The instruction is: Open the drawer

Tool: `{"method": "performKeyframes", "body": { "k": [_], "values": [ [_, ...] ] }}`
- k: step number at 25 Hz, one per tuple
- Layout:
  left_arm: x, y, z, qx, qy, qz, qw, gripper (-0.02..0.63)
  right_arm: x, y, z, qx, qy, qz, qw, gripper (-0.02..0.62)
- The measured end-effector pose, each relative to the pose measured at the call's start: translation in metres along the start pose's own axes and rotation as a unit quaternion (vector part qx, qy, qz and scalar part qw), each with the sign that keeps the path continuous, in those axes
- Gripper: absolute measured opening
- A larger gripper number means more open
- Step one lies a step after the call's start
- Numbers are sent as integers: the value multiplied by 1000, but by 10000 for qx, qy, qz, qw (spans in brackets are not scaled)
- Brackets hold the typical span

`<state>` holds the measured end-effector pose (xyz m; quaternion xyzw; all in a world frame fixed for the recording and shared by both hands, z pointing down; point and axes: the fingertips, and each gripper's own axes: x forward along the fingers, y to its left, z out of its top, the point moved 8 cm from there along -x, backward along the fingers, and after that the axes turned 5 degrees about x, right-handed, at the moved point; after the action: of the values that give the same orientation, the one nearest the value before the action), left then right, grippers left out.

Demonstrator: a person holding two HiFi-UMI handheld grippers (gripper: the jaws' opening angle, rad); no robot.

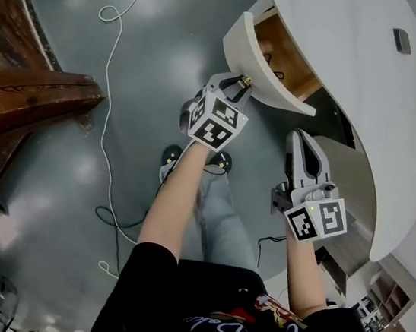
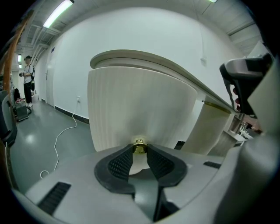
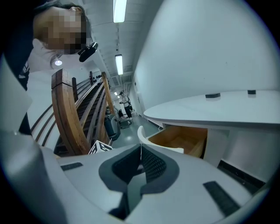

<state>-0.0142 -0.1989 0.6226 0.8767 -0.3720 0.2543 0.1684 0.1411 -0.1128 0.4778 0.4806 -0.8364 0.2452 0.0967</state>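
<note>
The white curved desk (image 1: 362,63) has one drawer pulled out, its curved white front (image 1: 255,66) standing away from the desk and the wooden inside (image 1: 288,54) showing. My left gripper (image 1: 241,84) is shut on the small brass knob (image 2: 139,146) in the middle of the drawer front (image 2: 140,109); the knob sits pinched between the black pads (image 2: 120,164). My right gripper (image 1: 302,139) hangs nearer me, beside the desk's side below the drawer, jaws together with nothing in them. In the right gripper view the open drawer (image 3: 181,139) lies just beyond the shut right gripper (image 3: 141,158).
A dark wooden curved staircase (image 1: 6,97) fills the left. A white cable (image 1: 106,99) trails across the grey floor (image 1: 153,46). Two small dark items (image 1: 402,40) sit on the desk top. A person (image 2: 27,81) stands far down the corridor.
</note>
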Motion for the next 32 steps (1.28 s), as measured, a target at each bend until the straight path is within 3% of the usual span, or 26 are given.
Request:
{"method": "performKeyframes", "body": {
  "k": [32],
  "values": [
    [-72, -5, -52, -65, 166, -144, 9997, 98, -13, 75, -16, 122, -63, -197, 9997, 2]
  ]
}}
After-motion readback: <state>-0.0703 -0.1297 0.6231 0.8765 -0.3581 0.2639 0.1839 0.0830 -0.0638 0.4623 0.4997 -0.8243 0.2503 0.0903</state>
